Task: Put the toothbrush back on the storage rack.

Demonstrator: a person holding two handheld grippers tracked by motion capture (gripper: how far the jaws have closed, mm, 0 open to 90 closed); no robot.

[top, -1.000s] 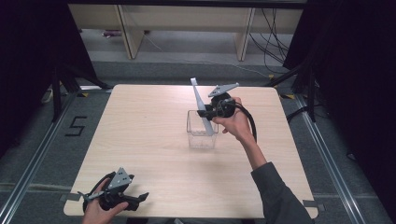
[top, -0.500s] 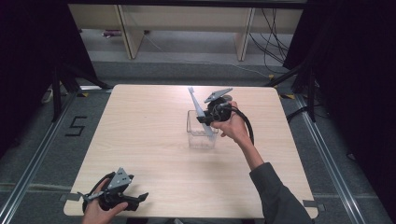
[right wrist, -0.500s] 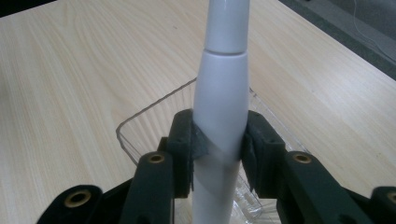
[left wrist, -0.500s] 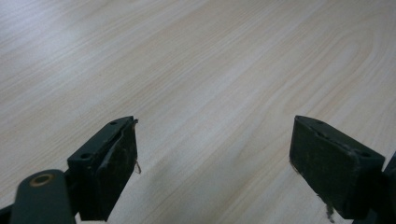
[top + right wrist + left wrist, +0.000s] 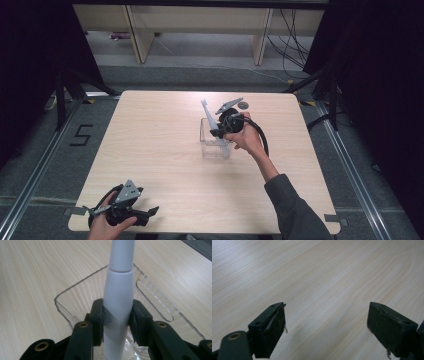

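Right gripper [image 5: 218,131] pinching white handle [image 5: 117,302], end over clear bin [image 5: 215,147] toward table's [image 5: 150,150] far edge. Lower straight, avoid bin wall, release once seated. Left gripper [image 5: 137,216] spread, idle at near-left corner.

Grippers: two. The left gripper [image 5: 142,214] sits at the worktop's near left corner; the right gripper [image 5: 216,133] is over the middle.
Jaws per gripper: two black ones, seen in each gripper view.
Hands: two, the left hand [image 5: 102,227] and the right hand [image 5: 247,137], one on each gripper.
Clear plastic containers: one clear plastic container [image 5: 207,149], rectangular, near the middle of the worktop.
White long-handled utensils: one white utensil [image 5: 117,292], its handle rising out of the container; its exact kind cannot be told.
Small dark round discs: one dark disc [image 5: 243,105], near the far edge.
Worktops: one light wooden worktop [image 5: 150,140].
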